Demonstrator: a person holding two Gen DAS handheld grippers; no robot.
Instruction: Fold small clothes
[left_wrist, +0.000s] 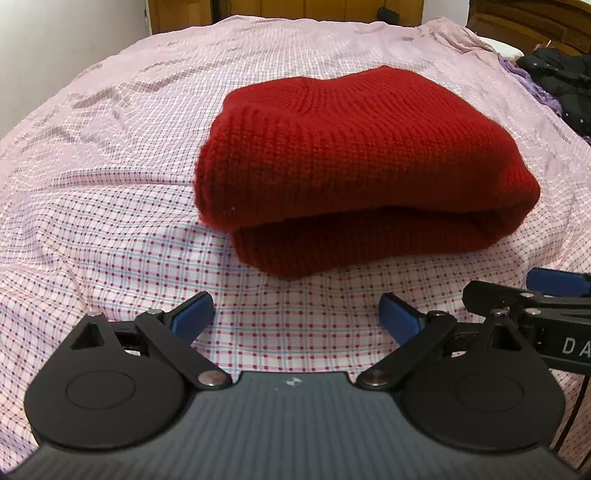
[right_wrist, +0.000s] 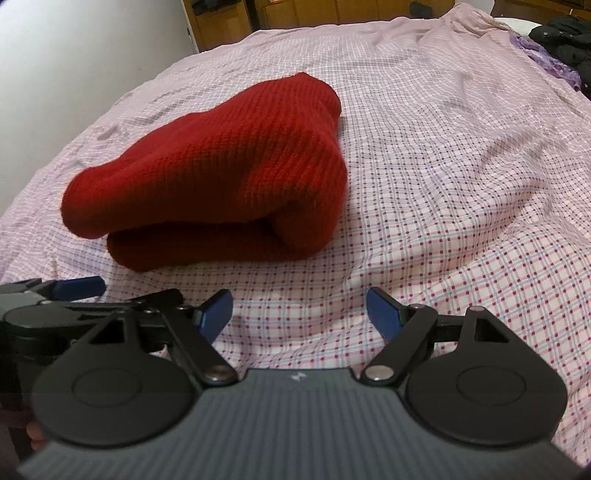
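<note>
Red knit garment (left_wrist: 354, 162) folded on checked bedsheet (left_wrist: 110, 221), ahead of both grippers, long axis crosswise. Left gripper (left_wrist: 295, 314) spread wide, empty; garment ahead, slightly right. Right gripper (right_wrist: 299, 314) likewise wide, empty; garment ahead-left. Neither touching; left judged nearer. Far edge of garment hidden; dark clothes (left_wrist: 561, 81) cut off at frame edge.

Dim indoor light, soft shadows, fisheye-warped edges, slight blur.
</note>
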